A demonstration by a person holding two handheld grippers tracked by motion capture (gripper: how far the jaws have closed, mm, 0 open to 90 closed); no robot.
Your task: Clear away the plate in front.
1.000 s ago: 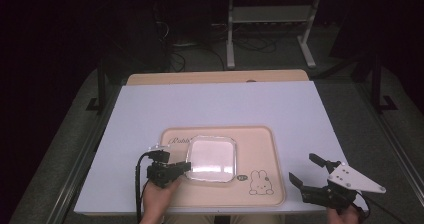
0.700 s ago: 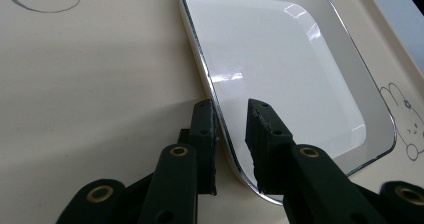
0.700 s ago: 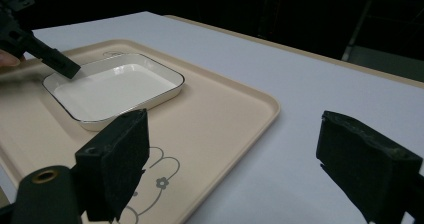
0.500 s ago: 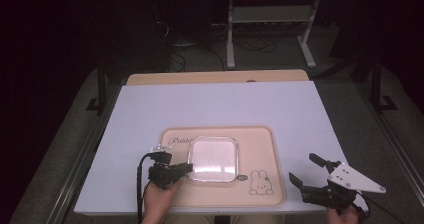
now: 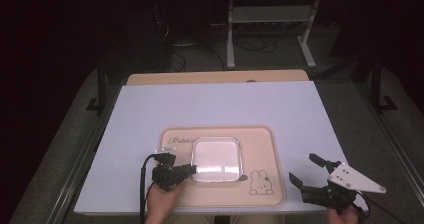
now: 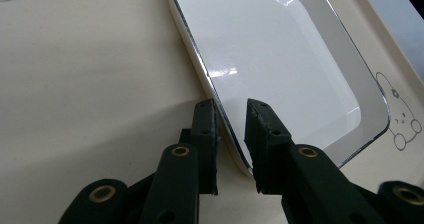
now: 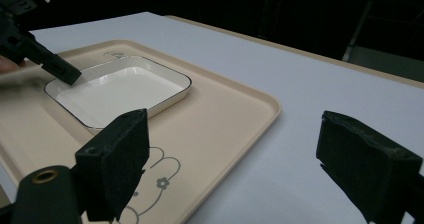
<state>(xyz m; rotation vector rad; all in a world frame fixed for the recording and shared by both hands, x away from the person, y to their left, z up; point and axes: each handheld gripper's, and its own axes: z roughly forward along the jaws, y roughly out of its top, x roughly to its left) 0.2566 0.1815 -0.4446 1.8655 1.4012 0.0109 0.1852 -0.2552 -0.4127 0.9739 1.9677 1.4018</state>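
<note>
White dish (image 5: 216, 159) lying flat on the beige tray (image 5: 265, 144), left of its middle. At the dish's near left rim, left gripper (image 6: 232, 106) set astride the edge: jaws narrow, one outside on the tray, one over the dish floor, a sliver of gap visible beside the rim, so seemingly not yet clamped. No change from the second before: same spot, same narrow gap, dish unmoved. Probably a pause just ahead of the pinch, with no lift begun. Off the tray to the right, near the front edge, right gripper (image 5: 301, 167) spread wide, holding nothing, equally unmoved. Farther back, the white table (image 5: 225, 104).
</note>
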